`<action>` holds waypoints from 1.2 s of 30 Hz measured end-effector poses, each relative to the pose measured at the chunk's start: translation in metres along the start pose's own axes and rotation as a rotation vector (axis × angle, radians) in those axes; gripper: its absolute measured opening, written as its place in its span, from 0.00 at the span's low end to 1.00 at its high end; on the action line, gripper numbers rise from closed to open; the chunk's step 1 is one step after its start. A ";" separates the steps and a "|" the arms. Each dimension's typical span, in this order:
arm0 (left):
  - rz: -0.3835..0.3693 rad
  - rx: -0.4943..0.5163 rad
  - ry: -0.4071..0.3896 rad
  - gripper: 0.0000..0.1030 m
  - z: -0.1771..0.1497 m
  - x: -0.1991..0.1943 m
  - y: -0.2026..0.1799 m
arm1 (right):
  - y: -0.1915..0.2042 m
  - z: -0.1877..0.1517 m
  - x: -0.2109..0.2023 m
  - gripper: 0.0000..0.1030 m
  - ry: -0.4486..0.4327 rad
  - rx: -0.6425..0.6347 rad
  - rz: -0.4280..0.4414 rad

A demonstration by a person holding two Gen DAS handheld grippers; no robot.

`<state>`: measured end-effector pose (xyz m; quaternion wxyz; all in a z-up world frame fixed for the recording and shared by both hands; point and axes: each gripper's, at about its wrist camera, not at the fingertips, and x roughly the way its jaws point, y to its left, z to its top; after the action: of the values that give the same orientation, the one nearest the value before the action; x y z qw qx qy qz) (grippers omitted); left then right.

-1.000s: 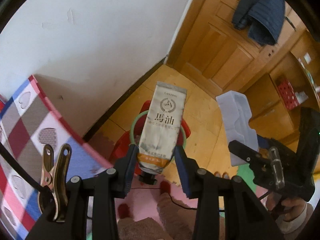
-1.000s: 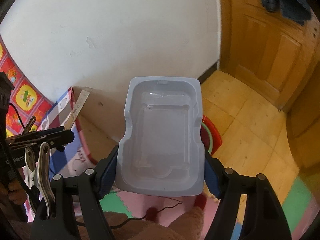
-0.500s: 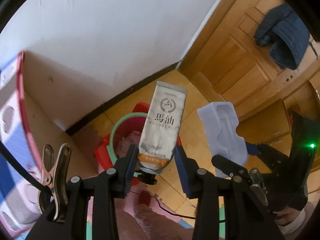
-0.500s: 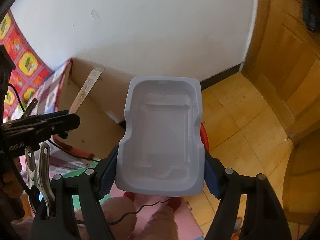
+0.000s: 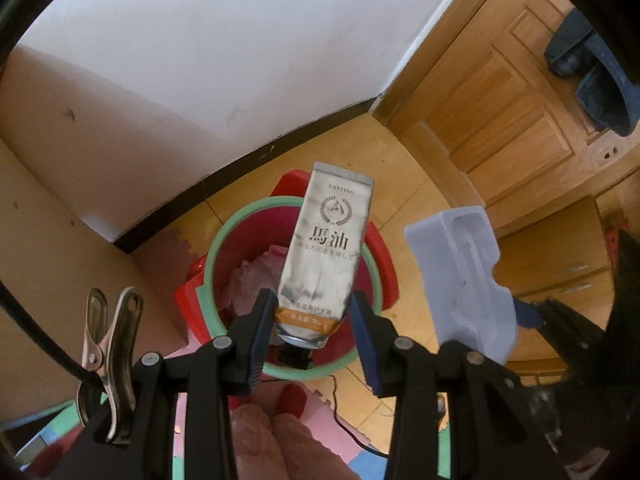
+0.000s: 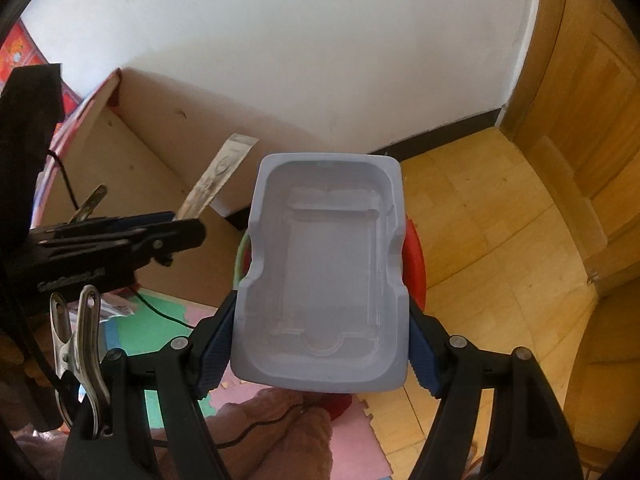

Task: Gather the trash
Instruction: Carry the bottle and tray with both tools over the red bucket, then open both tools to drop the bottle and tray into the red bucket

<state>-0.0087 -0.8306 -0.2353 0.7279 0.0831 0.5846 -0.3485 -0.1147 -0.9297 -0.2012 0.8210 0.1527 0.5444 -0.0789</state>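
Observation:
My left gripper (image 5: 314, 320) is shut on the lower end of a beige cream tube (image 5: 328, 256) with an orange band and a black cap. The tube hangs above a red bin with a green rim (image 5: 224, 240). Crumpled pink waste (image 5: 256, 280) lies inside the bin. My right gripper (image 6: 322, 344) is shut on a pale lilac plastic tray (image 6: 328, 280), which hides most of the bin (image 6: 414, 252) behind it. In the left wrist view the tray (image 5: 460, 272) hangs to the right of the bin. The tube (image 6: 220, 176) and the left gripper (image 6: 160, 236) also show at the left of the right wrist view.
A tan board panel (image 5: 60, 200) stands close at the left of the bin. Behind it is a white wall with a dark skirting (image 5: 240, 164). A wooden door (image 5: 520, 100) with a dark garment (image 5: 588, 52) is at the right. Foam mat tiles (image 6: 160, 320), a black cable and pink slippers (image 5: 272, 440) lie below.
Both grippers have come down toward the bin, which now looks larger and sits right under the tube. The checked cloth has left the left view. Both grips are unchanged.

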 end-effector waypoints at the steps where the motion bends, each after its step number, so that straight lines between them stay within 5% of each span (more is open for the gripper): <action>1: -0.001 0.001 0.002 0.39 0.000 0.007 0.002 | -0.002 -0.001 0.006 0.73 0.001 0.003 0.002; 16: 0.023 -0.052 0.058 0.39 0.012 0.098 0.033 | -0.035 -0.002 0.103 0.74 0.044 0.023 0.030; 36: 0.025 -0.100 0.111 0.47 0.014 0.120 0.047 | -0.038 0.004 0.129 0.77 0.047 -0.005 0.067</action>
<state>0.0399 -0.8522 -0.3531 0.7019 0.0732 0.6397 -0.3046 -0.0716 -0.9626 -0.3244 0.8105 0.1706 0.5584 -0.0464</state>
